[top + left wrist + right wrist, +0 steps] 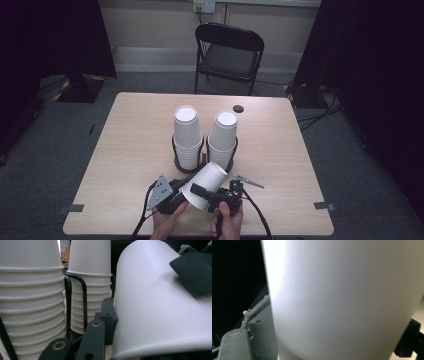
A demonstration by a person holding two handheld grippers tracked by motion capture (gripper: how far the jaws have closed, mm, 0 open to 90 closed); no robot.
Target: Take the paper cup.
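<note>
Lay tilted over the bench's [125, 150] near edge, one paper cup [206, 184], base toward the two cup stacks [188, 137], rim nipped at left by the nearly closed left hand-held gripper [181, 196], body spanned by the wide-jawed right hand-held gripper [207, 194].

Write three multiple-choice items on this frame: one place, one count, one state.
1. Where is the loose cup? A on the chair; B between the left gripper and right gripper; C atop a stack.
2. How many cup stacks stand on the table? A one; B two; C four.
3. How is the loose cup posed? A upright; B crushed flat; C tilted.
B: both grippers flank it near the front edge. B: a left stack and a right stack stand there. C: its rim points toward the person.
</note>
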